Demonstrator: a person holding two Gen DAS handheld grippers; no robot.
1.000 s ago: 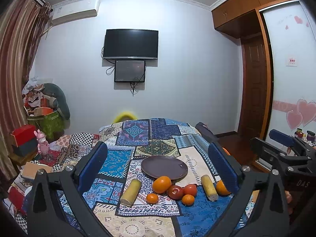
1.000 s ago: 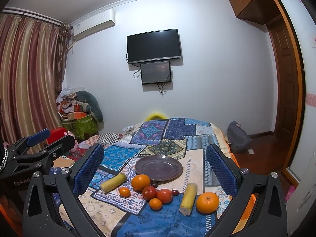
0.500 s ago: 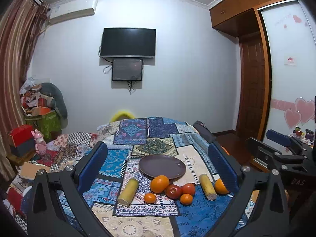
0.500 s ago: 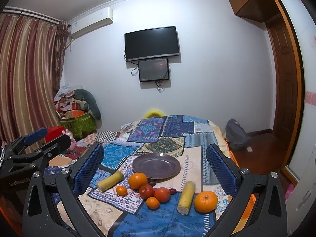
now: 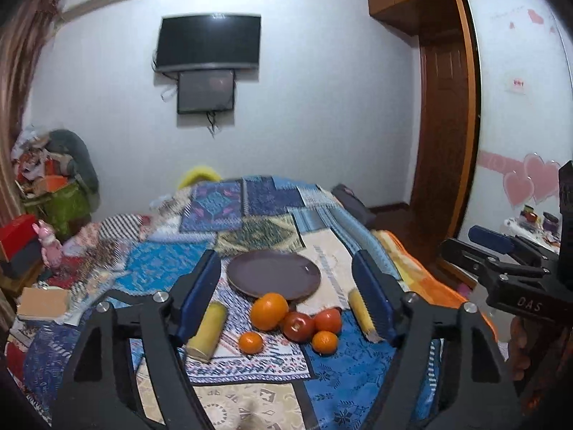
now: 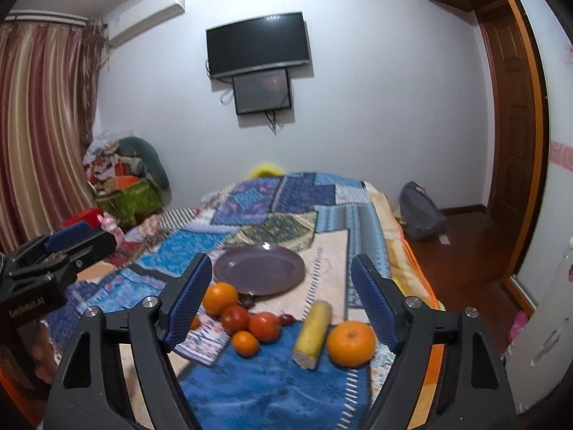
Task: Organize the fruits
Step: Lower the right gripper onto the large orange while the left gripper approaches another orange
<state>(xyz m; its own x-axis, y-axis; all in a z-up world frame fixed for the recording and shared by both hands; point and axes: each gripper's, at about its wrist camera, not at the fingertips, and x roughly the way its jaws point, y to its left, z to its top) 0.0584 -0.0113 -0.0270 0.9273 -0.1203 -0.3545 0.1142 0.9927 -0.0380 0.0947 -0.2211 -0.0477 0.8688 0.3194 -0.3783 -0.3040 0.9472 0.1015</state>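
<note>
Left tongs: in the left wrist view our left gripper (image 5: 286,294) has nothing between its blue pads; the jaws are closing on air, well short of the fruit, so we judge this a sizing of the gap, not a grasp.
Plate, left view: the dark plate (image 5: 274,274) lies bare on the patchwork quilt (image 5: 229,208) just behind the fruit, which we take as the place the fruit is meant to go.
Fruit, left view: a large orange (image 5: 269,311) touches the plate's near rim; a red apple (image 5: 299,326) and a tomato (image 5: 328,319) sit against each other beside it, with two small tangerines (image 5: 250,342) in front.
Corn, left view: one cob (image 5: 207,328) lies by the left pad, another (image 5: 361,314) by the right pad, flanking the cluster.
Right tongs: in the right wrist view our right gripper (image 6: 283,302) is likewise empty, its jaws closing with no pad on anything.
Fruit, right view: a second large orange (image 6: 351,343) rests apart from the cluster, just beside the cob, nearest this gripper's right pad; we judge it the handiest first pick.
Other tool: the left gripper's body shows at the left edge.
</note>
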